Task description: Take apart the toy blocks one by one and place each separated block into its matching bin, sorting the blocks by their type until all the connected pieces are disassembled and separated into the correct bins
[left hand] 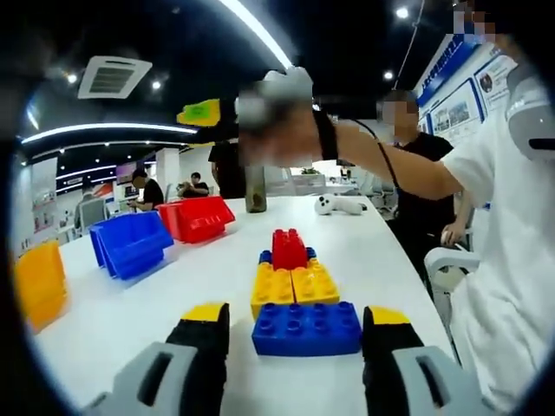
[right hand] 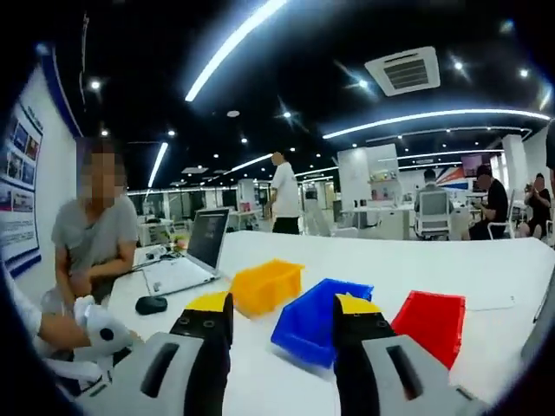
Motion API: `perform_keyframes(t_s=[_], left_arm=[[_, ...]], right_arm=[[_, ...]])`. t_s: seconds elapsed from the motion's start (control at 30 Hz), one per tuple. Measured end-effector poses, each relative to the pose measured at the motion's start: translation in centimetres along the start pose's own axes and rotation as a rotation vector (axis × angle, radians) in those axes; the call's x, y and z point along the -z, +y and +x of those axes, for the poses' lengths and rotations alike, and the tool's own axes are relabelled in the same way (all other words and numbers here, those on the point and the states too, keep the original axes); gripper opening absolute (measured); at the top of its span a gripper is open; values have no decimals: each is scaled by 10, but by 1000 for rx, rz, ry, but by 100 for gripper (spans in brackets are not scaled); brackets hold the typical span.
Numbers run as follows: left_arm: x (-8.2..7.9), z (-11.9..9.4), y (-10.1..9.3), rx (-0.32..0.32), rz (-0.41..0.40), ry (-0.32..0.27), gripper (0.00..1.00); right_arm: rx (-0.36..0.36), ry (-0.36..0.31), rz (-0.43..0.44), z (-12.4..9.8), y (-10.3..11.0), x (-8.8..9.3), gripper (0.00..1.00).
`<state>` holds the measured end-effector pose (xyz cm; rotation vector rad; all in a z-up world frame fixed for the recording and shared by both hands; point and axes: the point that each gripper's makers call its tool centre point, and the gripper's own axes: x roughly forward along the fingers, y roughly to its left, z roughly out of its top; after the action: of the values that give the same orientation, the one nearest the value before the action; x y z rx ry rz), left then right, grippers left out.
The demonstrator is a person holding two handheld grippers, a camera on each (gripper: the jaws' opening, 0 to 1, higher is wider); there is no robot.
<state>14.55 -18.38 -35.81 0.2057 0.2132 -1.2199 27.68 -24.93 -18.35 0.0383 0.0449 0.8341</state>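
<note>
A joined stack of toy blocks lies on the white table (left hand: 130, 312): a wide blue block (left hand: 306, 328) nearest me, yellow blocks (left hand: 293, 286) behind it, and a red block (left hand: 289, 249) at the far end. My left gripper (left hand: 297, 317) is open, its yellow-tipped jaws standing either side of the blue block without touching it. The right gripper (left hand: 208, 113) is held high in a blurred hand beyond the stack. In the right gripper view, the right gripper (right hand: 284, 305) is open and empty above the table, facing a yellow bin (right hand: 264, 286), a blue bin (right hand: 319, 316) and a red bin (right hand: 431, 322).
The yellow bin (left hand: 39, 282), blue bin (left hand: 132, 243) and red bin (left hand: 197, 218) line the table's left side. A white toy (left hand: 338, 205) lies at the far end. A person in white (left hand: 512, 260) stands at the right. A laptop (right hand: 186, 260) and mouse (right hand: 151, 304) sit before a seated person.
</note>
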Motion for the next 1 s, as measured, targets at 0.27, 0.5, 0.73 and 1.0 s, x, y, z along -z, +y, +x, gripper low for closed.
perform_keyframes(t_s=[0.27, 0.5, 0.73, 1.0], left_arm=[[0, -1, -2, 4, -5, 4, 61], [1, 0, -9, 3, 5, 14, 59], [2, 1, -15, 12, -12, 26, 50], [-7, 1, -17, 2, -58, 1, 49]], right_arm=[[-44, 13, -86, -55, 35, 30, 49], [-20, 17, -86, -85, 44, 64, 51], [9, 22, -27, -104, 41, 83, 50], [10, 12, -15, -107, 42, 83, 49]])
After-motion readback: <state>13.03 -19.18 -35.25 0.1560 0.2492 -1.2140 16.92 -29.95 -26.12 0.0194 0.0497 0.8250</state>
